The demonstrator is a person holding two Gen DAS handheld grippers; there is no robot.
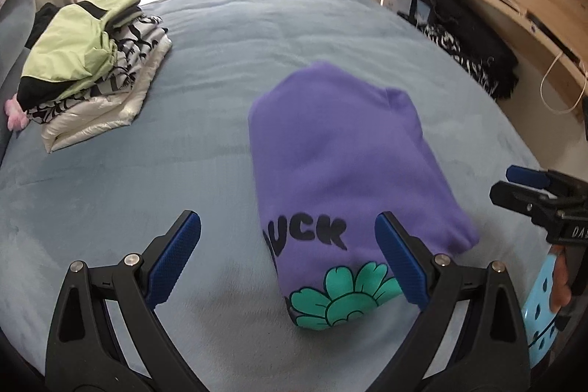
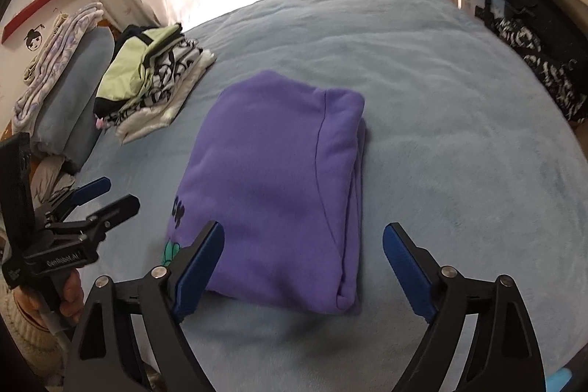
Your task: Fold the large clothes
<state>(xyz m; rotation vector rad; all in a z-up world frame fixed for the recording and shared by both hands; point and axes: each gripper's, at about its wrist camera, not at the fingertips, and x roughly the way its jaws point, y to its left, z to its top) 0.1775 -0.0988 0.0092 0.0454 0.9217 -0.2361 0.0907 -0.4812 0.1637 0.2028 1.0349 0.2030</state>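
Purple sweatshirt [image 2: 272, 179] lies folded into a compact rectangle mid-bed [image 2: 441, 135], print at the near edge. Left claw [image 1: 288, 256] and right claw [image 2: 303, 265] both hang above it, jaws apart, gripping nothing. This garment looks done; likely remaining: move it to the folded stack [image 1: 92, 68] at far-left.

Black grippers [image 1: 287, 258]; blue ribbed pads [image 1: 176, 256]; silver screws
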